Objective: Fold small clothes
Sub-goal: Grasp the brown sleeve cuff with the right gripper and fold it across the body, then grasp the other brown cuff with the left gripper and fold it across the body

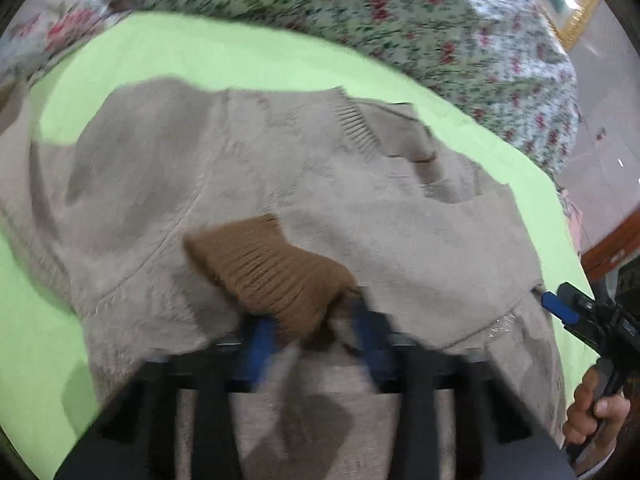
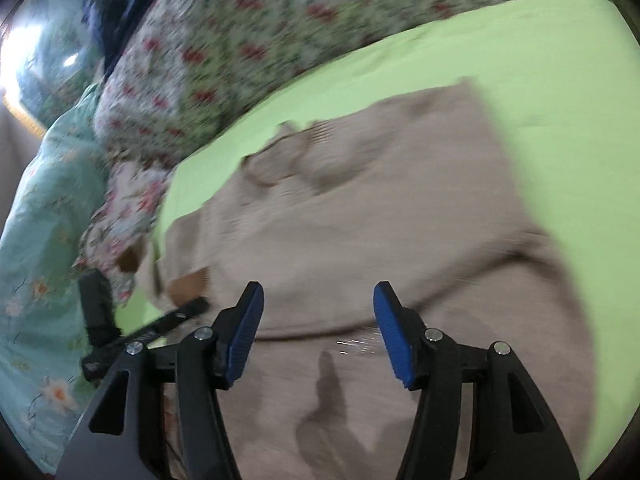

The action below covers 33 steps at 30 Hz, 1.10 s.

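A beige sweater (image 1: 280, 184) is spread on a light green sheet (image 1: 224, 56). In the left wrist view, its brown ribbed cuff (image 1: 272, 268) is seen pinched between the blurred blue pads of the left gripper (image 1: 316, 340). Only the right wrist view shows the right gripper (image 2: 318, 332) released, jaws parted above the knit with nothing between them.
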Tool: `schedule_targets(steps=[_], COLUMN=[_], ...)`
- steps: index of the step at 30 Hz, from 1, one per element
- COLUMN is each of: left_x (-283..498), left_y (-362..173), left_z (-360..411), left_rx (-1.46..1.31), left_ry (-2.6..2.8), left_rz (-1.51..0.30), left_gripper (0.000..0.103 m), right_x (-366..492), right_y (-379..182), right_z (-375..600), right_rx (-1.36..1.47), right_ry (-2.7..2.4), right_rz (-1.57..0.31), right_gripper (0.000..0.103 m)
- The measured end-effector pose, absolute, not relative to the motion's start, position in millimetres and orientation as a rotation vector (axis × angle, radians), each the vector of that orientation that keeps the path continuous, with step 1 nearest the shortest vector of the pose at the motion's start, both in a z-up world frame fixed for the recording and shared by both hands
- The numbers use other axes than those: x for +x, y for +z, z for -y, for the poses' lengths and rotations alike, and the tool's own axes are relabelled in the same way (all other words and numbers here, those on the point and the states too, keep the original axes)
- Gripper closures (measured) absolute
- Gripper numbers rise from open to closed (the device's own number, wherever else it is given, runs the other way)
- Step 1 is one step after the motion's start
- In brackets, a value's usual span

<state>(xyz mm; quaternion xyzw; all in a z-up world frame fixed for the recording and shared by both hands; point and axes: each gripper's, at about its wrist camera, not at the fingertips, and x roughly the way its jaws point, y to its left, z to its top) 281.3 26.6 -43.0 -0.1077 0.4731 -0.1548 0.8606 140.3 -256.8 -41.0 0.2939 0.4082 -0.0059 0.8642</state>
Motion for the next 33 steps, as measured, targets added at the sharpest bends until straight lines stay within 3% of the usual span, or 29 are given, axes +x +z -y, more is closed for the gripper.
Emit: schedule_targets(steps=[4,7,12,14,15,16,18,21,23,25,28,29,30,33], left_x=[278,290,280,276,276,278,284,299,306,307,303,301,299,293], left_y=[-20,-40,-43,-41,-42,-44,-47,-51,-53,-58,-65,-65,-63,-49], left_z=[-31,-39,-51,-48,-47,-46,-51,-63,-69,-70,-60,-57,-53,-42], left_rx=[-0.177,-0.174,-0.233,-0.229,-0.224,-0.228,-0.249,-0.312,-0.347,-0.352,-0.311,-0.292,-0.275,-0.241], left_ry=[-0.300,-0.282,-0.297,-0.334,-0.352,-0.357,-0.320,-0.300,-0.298,-0.309,-0.324,-0.328,-0.334,-0.371], left_rz=[-0.875,-0.935,-0.886,-0.866,-0.886,-0.918,-0.937,-0.946,-0.942,-0.953,-0.970,-0.972,-0.966,-0.918], left_gripper=[0.093,0.093,0.094,0.090,0.073,0.045,0.028,0.033,0.055,0.086,0.091,0.091,0.092,0.093], right_x=[127,130,149,163,169,179,189,199,203,206,212,214,215,207], right_y=[-39,-37,-37,-39,-41,-45,-50,-55,-56,-60,-72,-75,-76,-60], right_z=[286,304,325,334,337,341,346,349,348,348,346,344,343,356], right_rx=[0.623,0.602,0.558,0.552,0.549,0.546,0.550,0.554,0.549,0.550,0.547,0.531,0.514,0.511], right_ry=[-0.107,-0.166,-0.206,-0.218,-0.221,-0.226,-0.233,-0.230,-0.225,-0.218,-0.203,-0.192,-0.174,-0.171], right_rz=[-0.832,-0.818,-0.823,-0.832,-0.838,-0.857,-0.873,-0.886,-0.889,-0.897,-0.938,-0.954,-0.965,-0.925], right_gripper=[0.044,0.044,0.044,0.044,0.042,0.041,0.040,0.040,0.040,0.040,0.040,0.048,0.096,0.095])
